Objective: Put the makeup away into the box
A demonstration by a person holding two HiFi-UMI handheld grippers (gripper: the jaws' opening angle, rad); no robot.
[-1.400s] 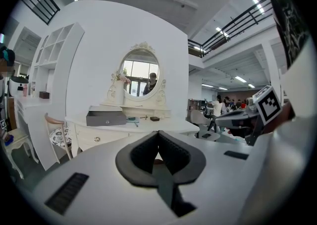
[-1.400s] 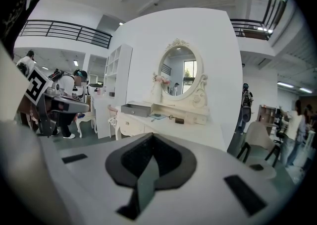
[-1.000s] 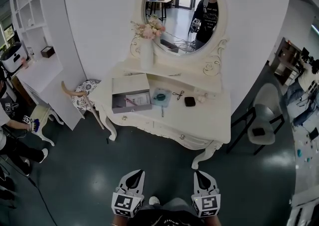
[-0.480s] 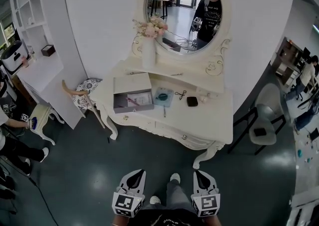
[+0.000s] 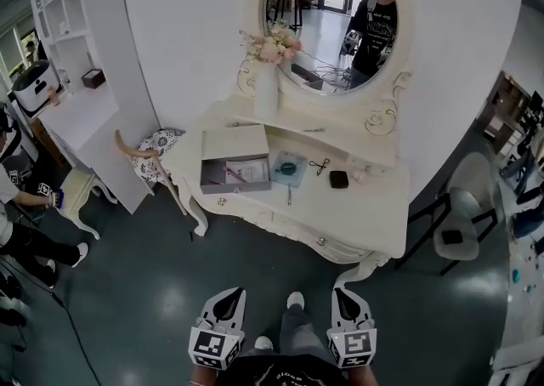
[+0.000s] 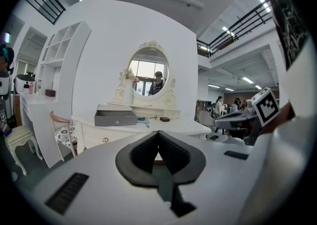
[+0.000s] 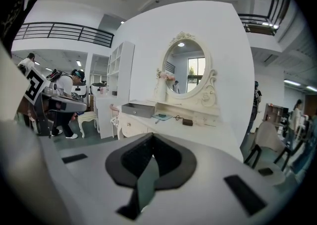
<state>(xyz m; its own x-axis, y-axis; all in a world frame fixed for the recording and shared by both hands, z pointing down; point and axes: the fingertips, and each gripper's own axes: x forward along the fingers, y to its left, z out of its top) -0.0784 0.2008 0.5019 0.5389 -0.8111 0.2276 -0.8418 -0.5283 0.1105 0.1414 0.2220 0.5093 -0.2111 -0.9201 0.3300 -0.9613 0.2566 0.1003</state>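
Makeup is lying loose on the white counter (image 5: 365,214), well ahead of both grippers, and I am reading the scene from the left. A white shelf unit (image 5: 81,53) is standing along the left wall, with a person (image 5: 21,214) sitting low beside it. A wooden chair (image 5: 157,150) with a patterned seat is crowding the counter's left corner, just beside the carved leg (image 5: 194,221) there.

On the counter's left part the grey box (image 5: 235,173) is sitting open. Its lid is lifting up at the back, toward the vase of flowers (image 5: 266,91), and something pink and white is showing inside. Just right of the box a teal dish (image 5: 289,167) is resting, with a thin pencil (image 5: 289,196) lying near the front edge. Next come a dark curler-like tool (image 5: 320,165), a black square compact (image 5: 338,178) and a small pale piece (image 5: 358,176). These are all lying apart from one another and outside the box.

The counter's front edge is curving out toward me, and a grey chair (image 5: 459,223) is standing off its right end. Between me and the counter the dark floor (image 5: 170,291) is giving wide open room.

I am holding the left gripper (image 5: 232,295) low over that floor, jaws clenched together with nothing between them. The right gripper (image 5: 341,296) is sitting level with it, jaws also pressed together and empty. My leg and shoe (image 5: 294,312) are showing between the two.
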